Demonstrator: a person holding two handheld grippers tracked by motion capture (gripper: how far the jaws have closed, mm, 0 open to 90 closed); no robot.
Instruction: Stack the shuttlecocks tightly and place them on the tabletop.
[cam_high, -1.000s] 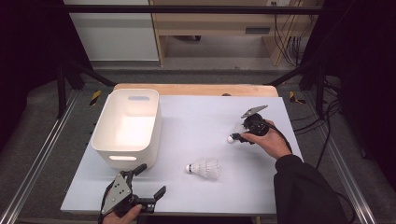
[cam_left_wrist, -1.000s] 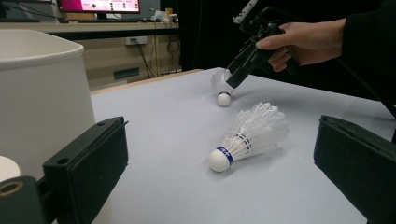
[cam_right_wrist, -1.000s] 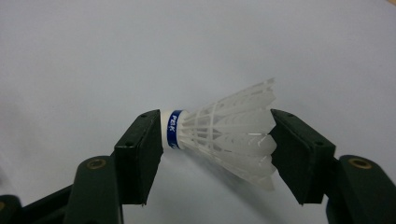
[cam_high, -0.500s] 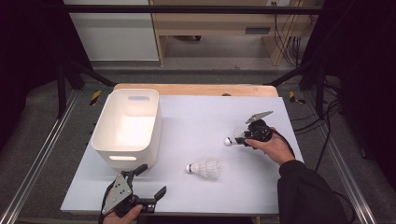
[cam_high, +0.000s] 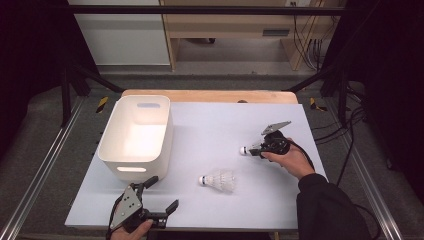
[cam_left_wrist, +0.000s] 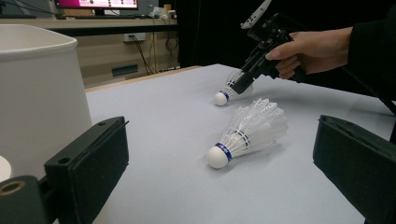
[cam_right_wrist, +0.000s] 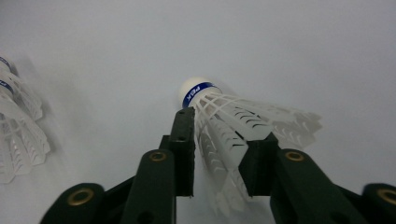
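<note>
So there are two shuttlecocks here. The held shuttlecock (cam_high: 246, 149) sits around 3 o'clock on the white table (cam_high: 225, 125), with the right gripper (cam_right_wrist: 217, 154) clamped on its feather skirt from both sides and the cork nose poking out front toward the bin. Grabbing the skirt makes sense to me: it's the wide, squashy part, so the jaws get something to bite, and the cork leads the way. From the left gripper view the cork looks at or just above the surface, can't tell which.

The loose shuttlecock (cam_high: 218, 180) lies on its side near 6 o'clock, cork pointing left, well apart from the held one.

The left gripper (cam_high: 156, 198) waits around 7 o'clock, jaws spread wide with nothing in them, aimed at the loose one.

The white bin (cam_high: 112, 145) at 9 o'clock looks like the drop spot, just my guess.
</note>
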